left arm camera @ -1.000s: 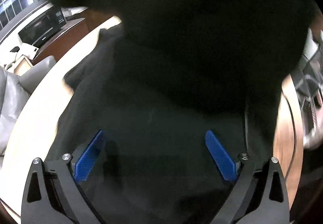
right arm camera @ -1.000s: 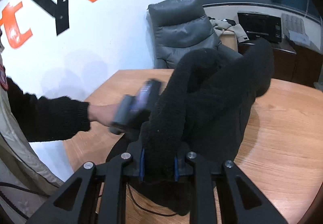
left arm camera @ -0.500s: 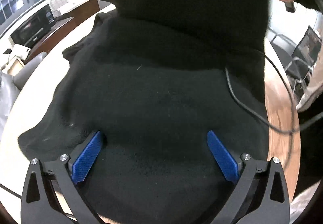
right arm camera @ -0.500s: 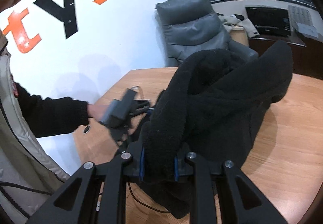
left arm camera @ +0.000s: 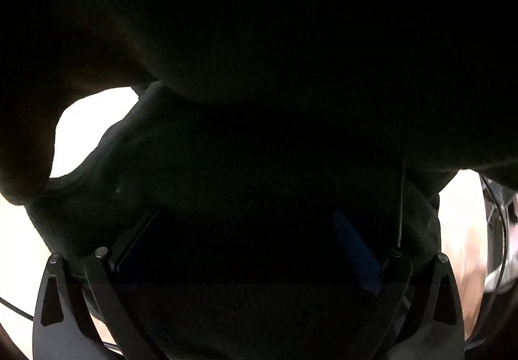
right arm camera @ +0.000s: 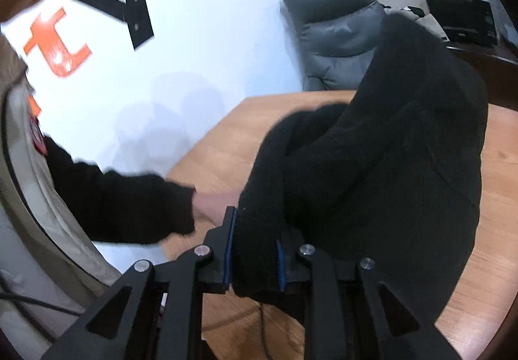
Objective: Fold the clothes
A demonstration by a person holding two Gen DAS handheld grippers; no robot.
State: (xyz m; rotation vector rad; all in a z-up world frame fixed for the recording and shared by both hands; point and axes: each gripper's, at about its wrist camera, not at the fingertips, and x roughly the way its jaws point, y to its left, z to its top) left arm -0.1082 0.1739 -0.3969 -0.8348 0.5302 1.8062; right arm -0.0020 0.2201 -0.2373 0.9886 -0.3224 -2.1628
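A black fleece garment (right arm camera: 382, 165) lies bunched on the wooden table (right arm camera: 498, 185). My right gripper (right arm camera: 254, 249) is shut on a thick fold of its edge, with the blue pads pressed on both sides. In the left wrist view the same garment (left arm camera: 259, 146) fills almost the whole frame and hangs over the camera, so it is very dark. My left gripper (left arm camera: 246, 246) is open, its jaws wide apart, with the fabric lying between and over the fingers; the right blue pad (left arm camera: 356, 249) shows dimly.
A grey padded chair (right arm camera: 336, 26) stands behind the table by a white wall with orange letters. The person's black sleeve and hand (right arm camera: 213, 201) reach in beside my right gripper. A dark cabinet with a black appliance (right arm camera: 463, 19) is at the back right.
The garment has dropped over the left camera and darkened its view. The right gripper has kept its hold and swung the fold closer. The left hand has moved in under the cloth.
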